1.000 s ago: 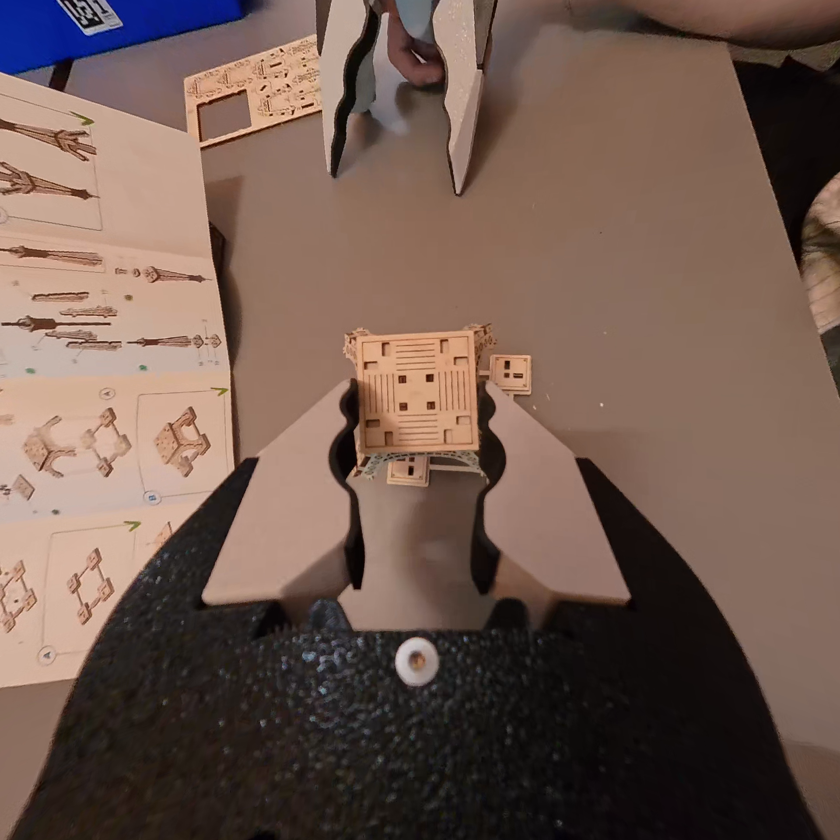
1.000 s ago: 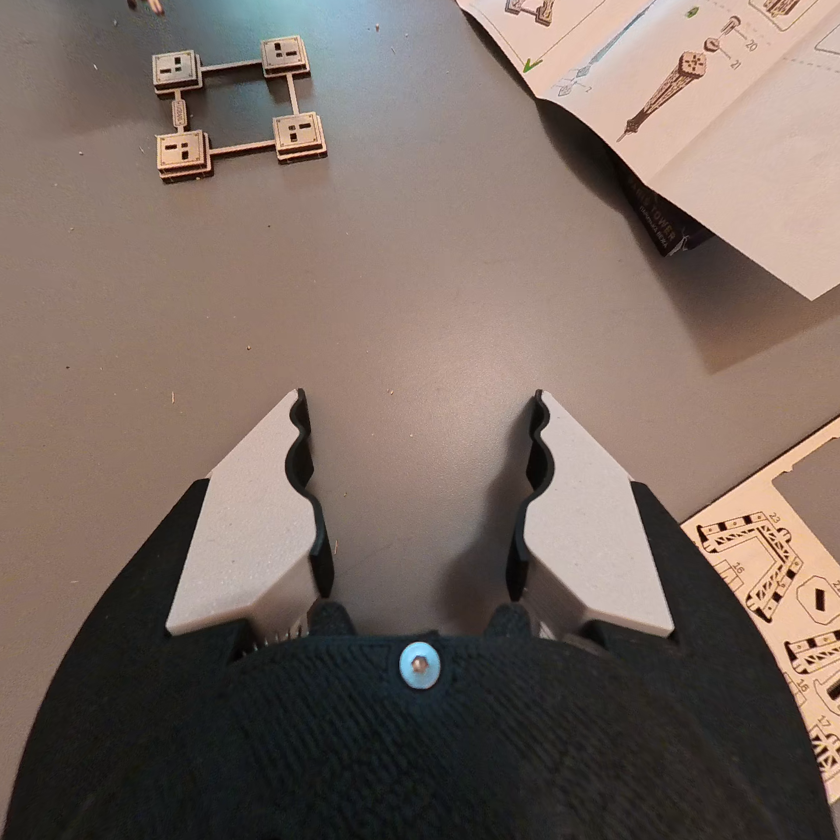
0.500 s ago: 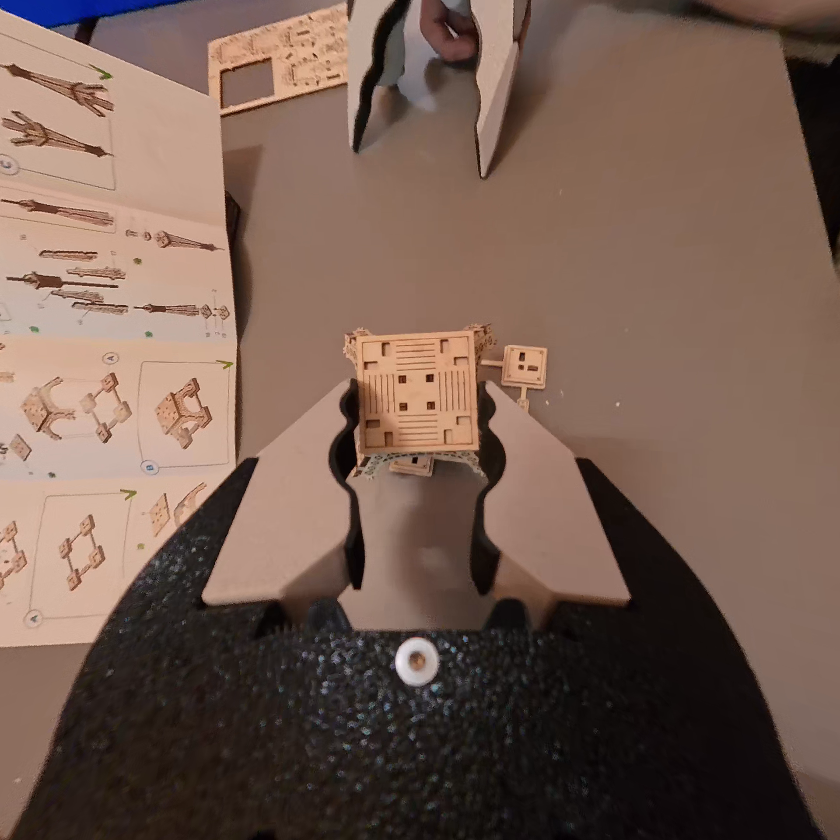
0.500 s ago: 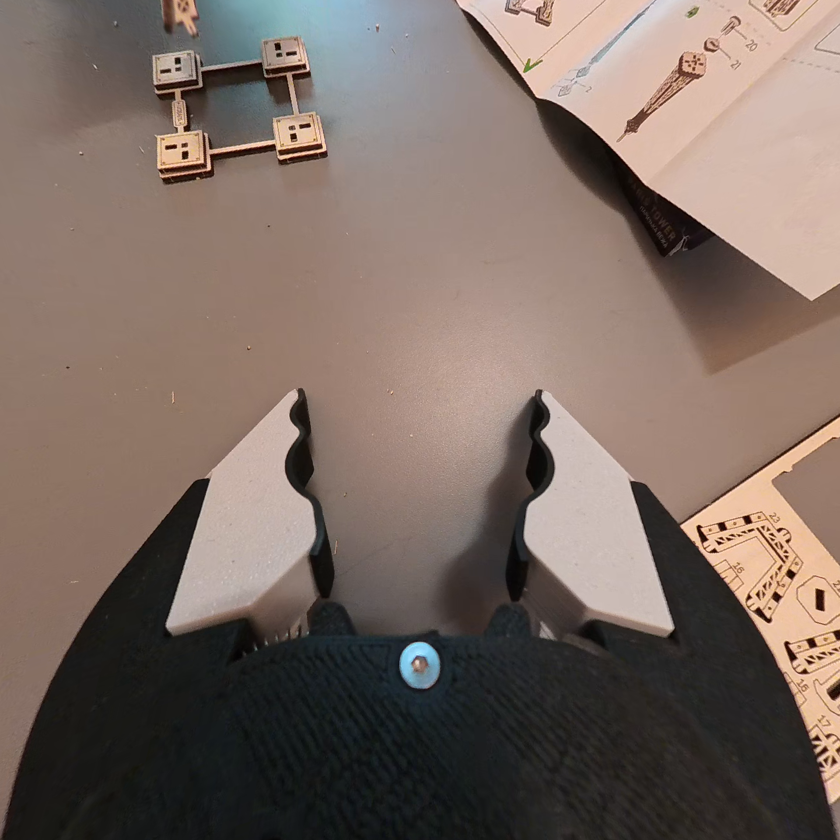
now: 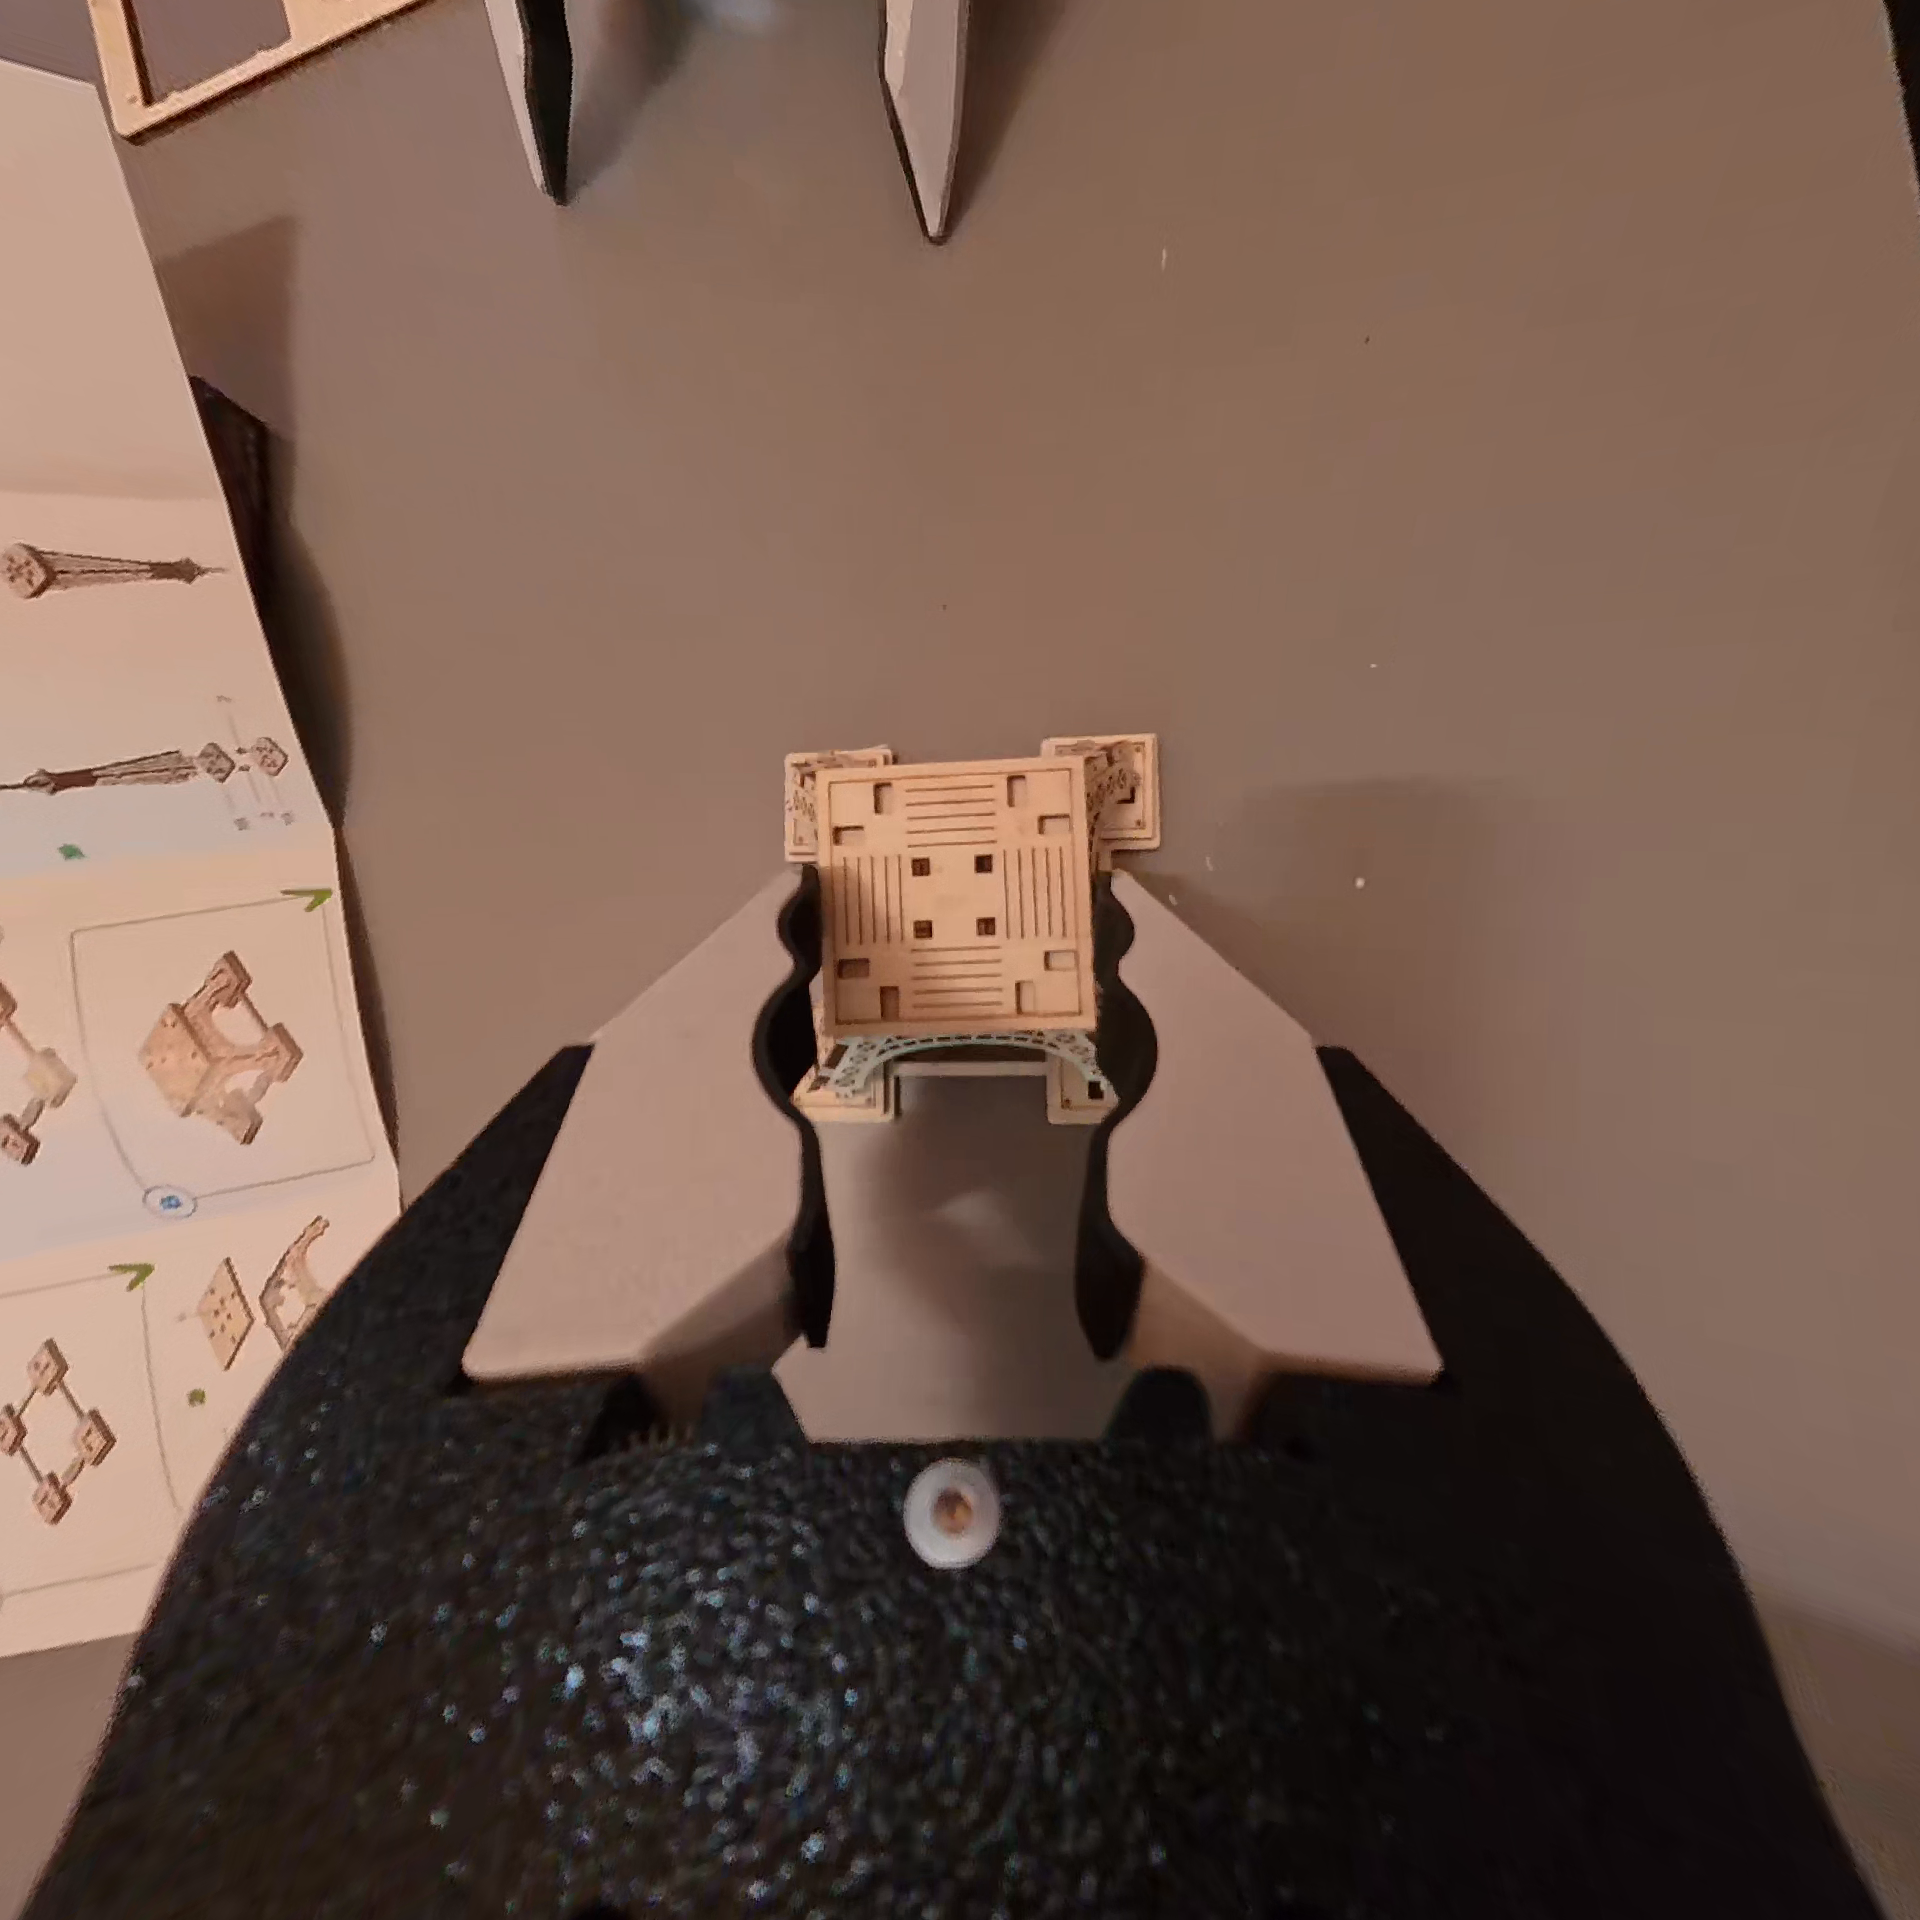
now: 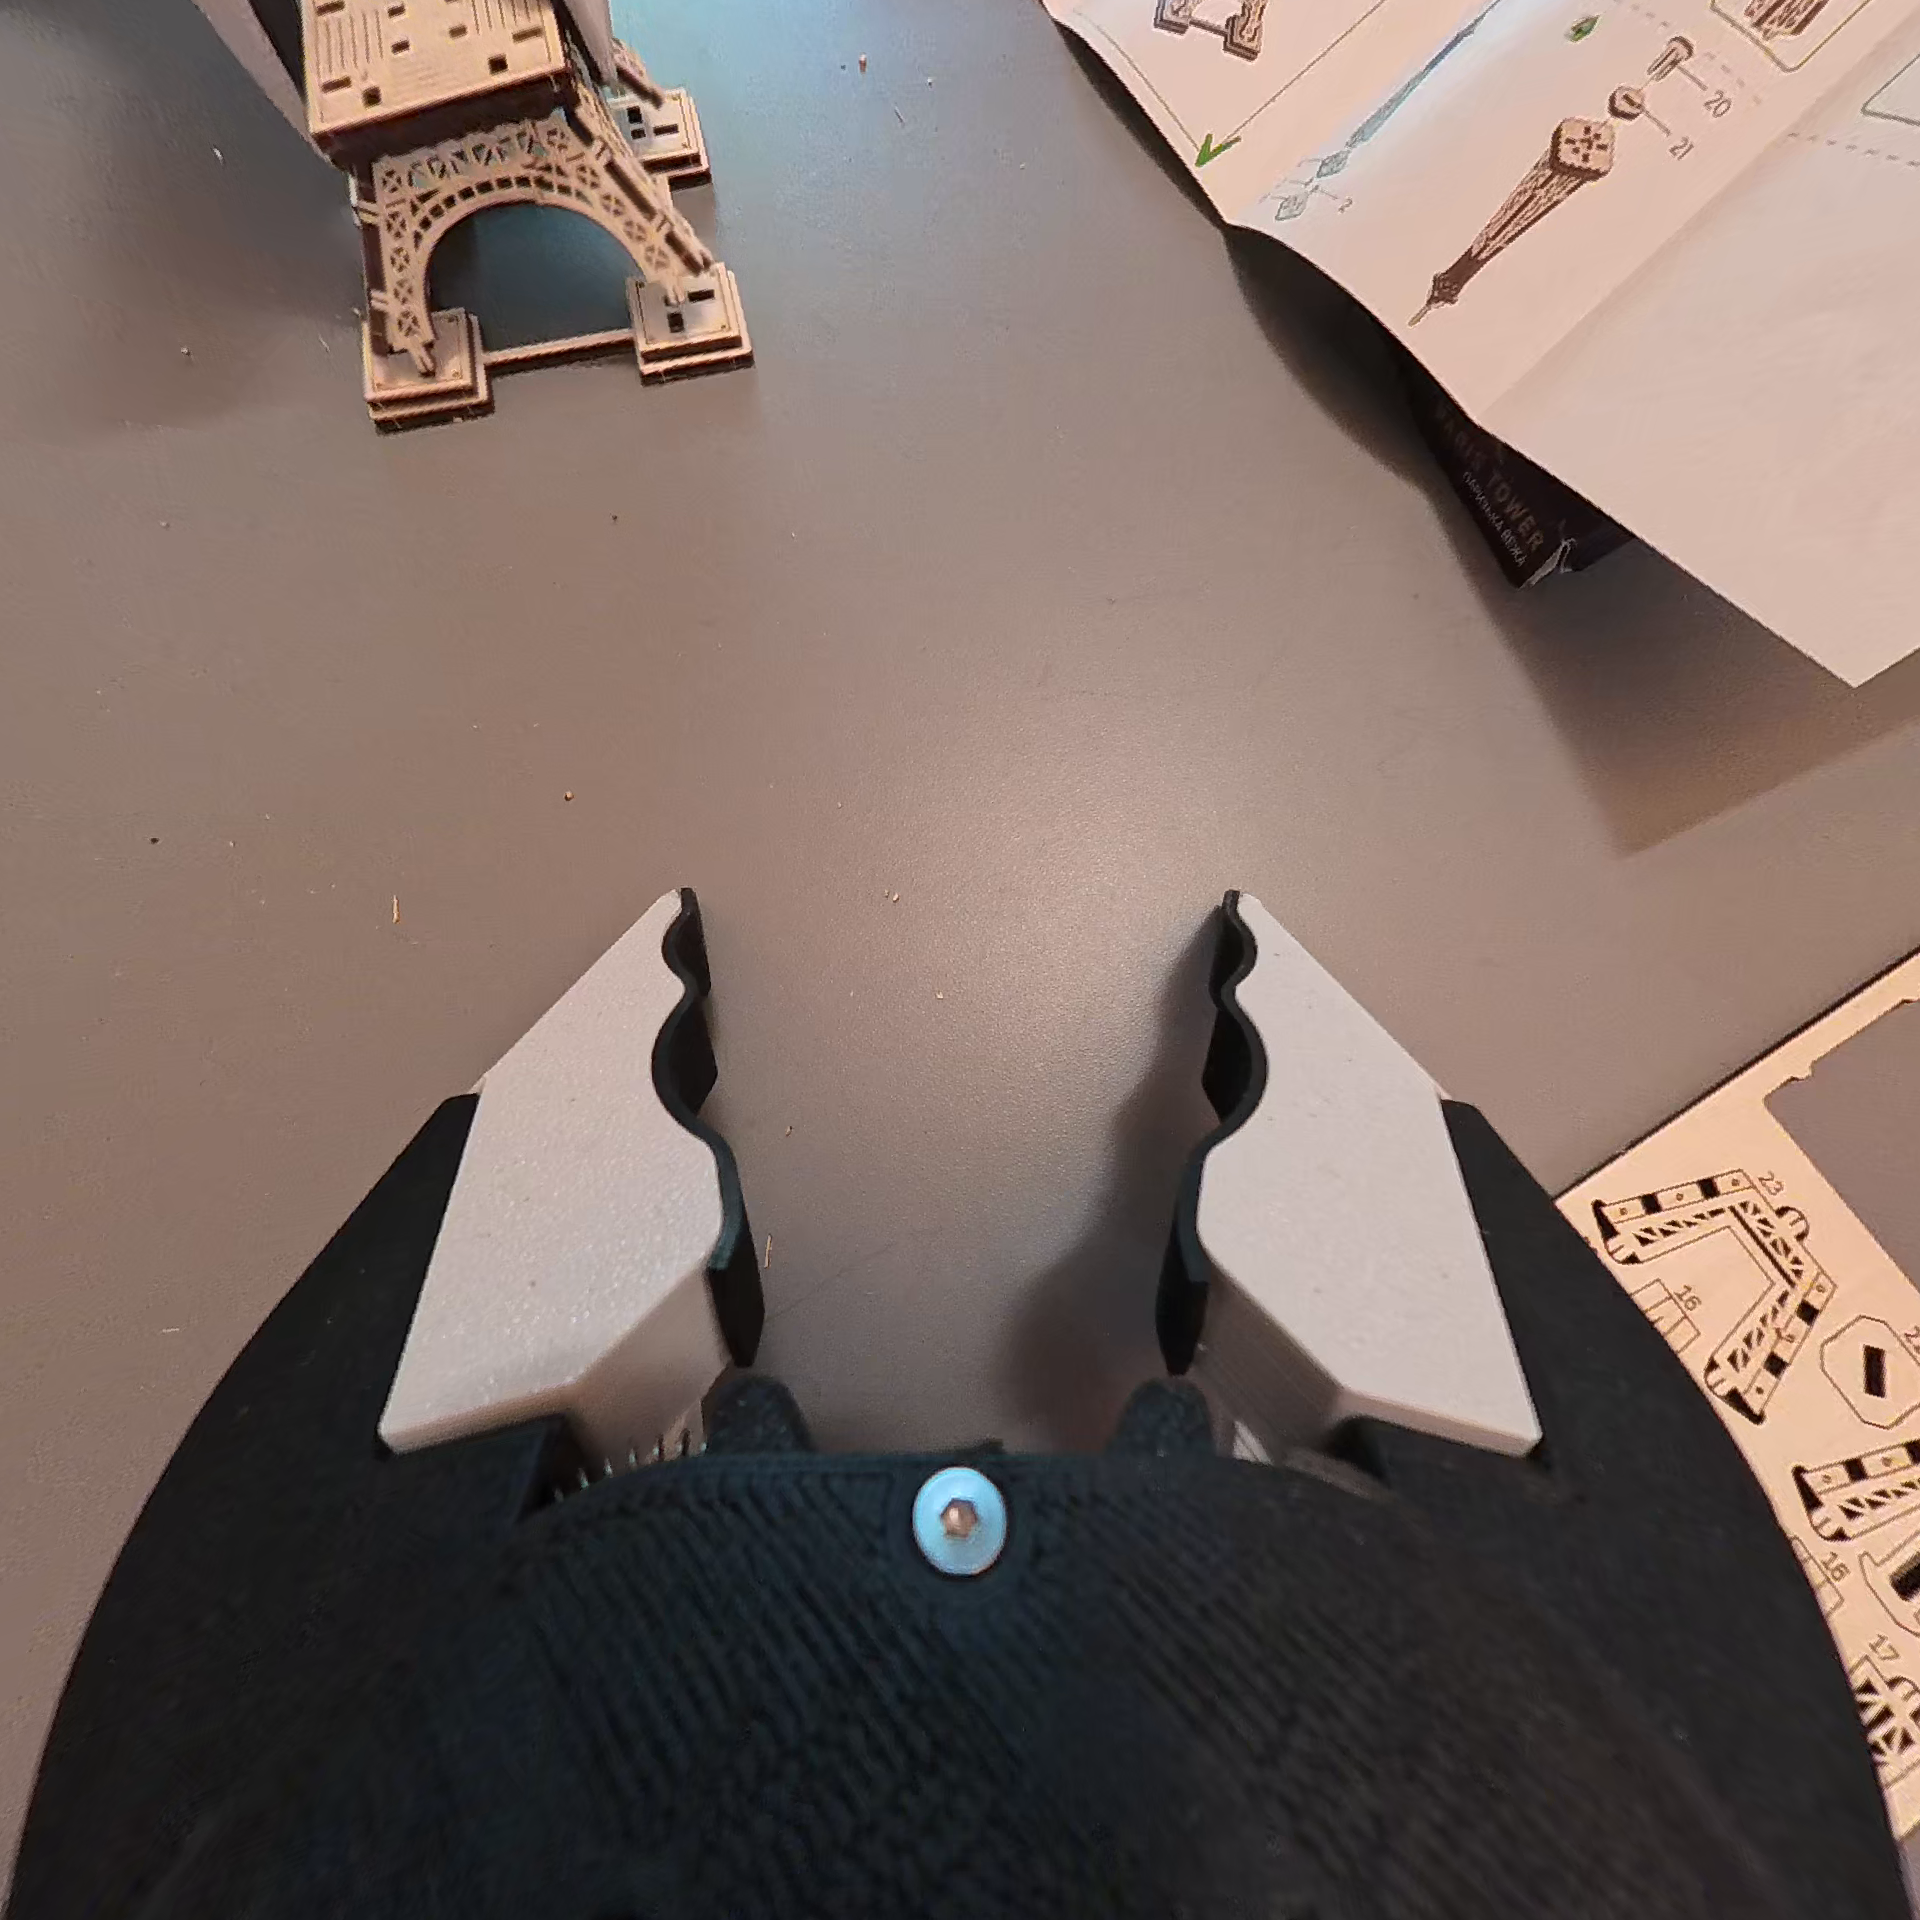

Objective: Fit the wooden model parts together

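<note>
Between the fingers of the left gripper (image 5: 951,894) sits the wooden tower base (image 5: 958,914), clamped by the sides of its square top deck. Gripping there keeps the four arched legs free, so they can be steered down onto the flat square frame with its four corner pads (image 6: 691,327). In the right wrist view the legs stand on those pads at the far left of the grey table (image 6: 935,675). Whether their tabs have gone fully into the slots cannot be told. Holding the deck level probably helps all four feet meet their pads together.

Near the middle of the table the right gripper (image 6: 956,904) hangs with its jaws wide apart and nothing between them, well apart from the model, likely kept clear until a steadying push is needed. An unfolded instruction sheet (image 6: 1662,260) lies far right, and a punched part sheet (image 6: 1766,1351) lies at the near right edge, within reach for further pieces.
</note>
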### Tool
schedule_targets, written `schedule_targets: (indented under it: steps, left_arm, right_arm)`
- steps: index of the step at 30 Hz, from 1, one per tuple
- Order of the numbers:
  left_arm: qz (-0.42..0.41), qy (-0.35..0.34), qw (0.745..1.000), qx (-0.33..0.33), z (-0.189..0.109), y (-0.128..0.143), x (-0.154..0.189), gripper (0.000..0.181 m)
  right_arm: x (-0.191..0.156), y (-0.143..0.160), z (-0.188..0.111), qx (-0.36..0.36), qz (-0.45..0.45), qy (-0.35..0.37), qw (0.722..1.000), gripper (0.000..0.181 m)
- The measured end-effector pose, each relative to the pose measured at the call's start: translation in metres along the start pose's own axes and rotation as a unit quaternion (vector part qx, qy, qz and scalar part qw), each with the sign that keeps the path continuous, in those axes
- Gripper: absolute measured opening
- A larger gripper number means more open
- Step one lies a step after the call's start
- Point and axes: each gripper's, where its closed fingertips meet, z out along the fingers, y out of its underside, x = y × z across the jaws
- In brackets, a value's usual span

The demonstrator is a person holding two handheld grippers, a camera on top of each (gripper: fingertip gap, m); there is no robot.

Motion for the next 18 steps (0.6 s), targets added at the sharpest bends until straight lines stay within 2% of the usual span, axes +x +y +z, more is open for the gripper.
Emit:
schedule_targets:
  steps: [18]
  left_arm:
    - [0.023,0.013,1.000,-0.004,-0.0010,0.0024,0.0004,0.050]
  right_arm:
    - [-0.0001,-0.0001,0.0001,0.000,0.000,0.000,1.000,0.096]
